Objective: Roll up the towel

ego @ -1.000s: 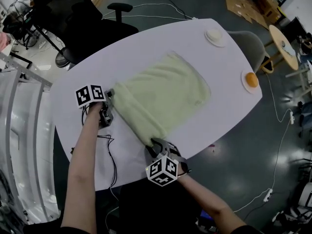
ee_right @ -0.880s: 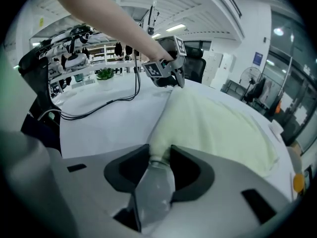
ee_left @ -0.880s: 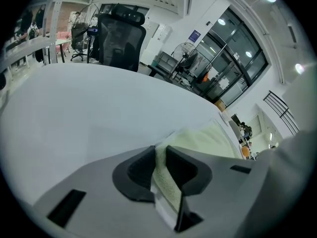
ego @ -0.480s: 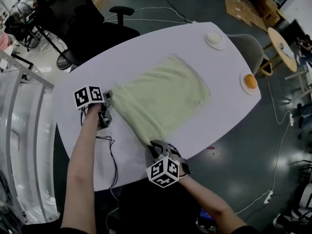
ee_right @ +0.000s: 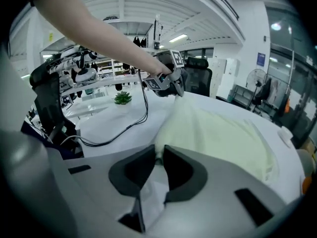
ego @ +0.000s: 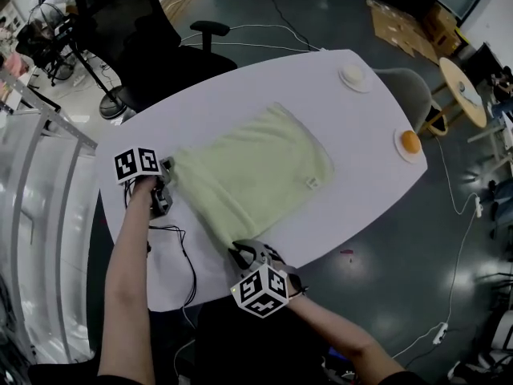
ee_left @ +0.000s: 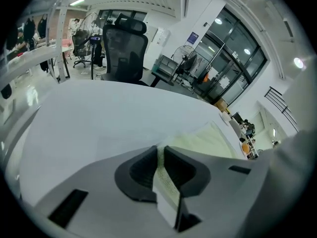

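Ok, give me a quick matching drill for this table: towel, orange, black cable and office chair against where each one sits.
Things:
1 towel
2 orange
3 cable
4 chair

Places:
A standing beyond the far edge of the table
B on a plate at the table's right end
C spread over the middle of the table
D trailing over the table's near left part

Pairs: 1-C, 2-B, 3-D, 4-A

Grey floor (ego: 385, 311), black office chair (ego: 152, 46), glass walls (ee_left: 237, 58)
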Motion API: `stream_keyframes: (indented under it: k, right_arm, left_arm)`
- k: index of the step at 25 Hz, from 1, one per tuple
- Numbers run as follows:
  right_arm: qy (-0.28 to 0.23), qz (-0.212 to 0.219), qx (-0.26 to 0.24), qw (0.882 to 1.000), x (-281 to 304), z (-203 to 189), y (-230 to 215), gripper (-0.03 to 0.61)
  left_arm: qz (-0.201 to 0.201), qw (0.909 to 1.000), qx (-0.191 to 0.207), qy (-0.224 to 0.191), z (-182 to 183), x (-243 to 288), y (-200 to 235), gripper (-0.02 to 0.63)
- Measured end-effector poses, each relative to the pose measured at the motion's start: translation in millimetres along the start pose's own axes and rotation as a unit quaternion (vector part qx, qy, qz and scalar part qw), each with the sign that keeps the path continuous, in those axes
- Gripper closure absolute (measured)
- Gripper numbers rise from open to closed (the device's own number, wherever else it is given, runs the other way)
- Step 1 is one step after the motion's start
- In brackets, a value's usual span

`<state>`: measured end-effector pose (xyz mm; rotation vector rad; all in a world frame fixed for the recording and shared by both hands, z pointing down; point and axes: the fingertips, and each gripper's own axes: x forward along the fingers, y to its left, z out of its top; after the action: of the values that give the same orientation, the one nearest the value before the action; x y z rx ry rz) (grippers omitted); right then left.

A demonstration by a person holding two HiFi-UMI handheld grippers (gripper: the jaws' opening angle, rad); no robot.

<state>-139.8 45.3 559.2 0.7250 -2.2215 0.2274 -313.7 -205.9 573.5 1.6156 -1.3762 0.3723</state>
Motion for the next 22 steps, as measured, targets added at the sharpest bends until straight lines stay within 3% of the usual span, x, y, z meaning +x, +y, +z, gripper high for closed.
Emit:
stream_keyframes:
  k: [11, 22]
  right_arm:
    - [0.025, 0.046, 0.023, 0.998, 23.1, -22.0, 26.2, 0.514]
    - [-0.006, 0.058, 0.092, 0.994, 0.0, -4.3, -6.1, 0.506]
  left_arm:
    - [0.040, 0.9986, -0.028, 0.021, -32.8, 2.9, 40.7, 0.555]
    - [0.062, 0.9962, 0.055, 0.025, -0.7, -3.3, -2.1, 0.551]
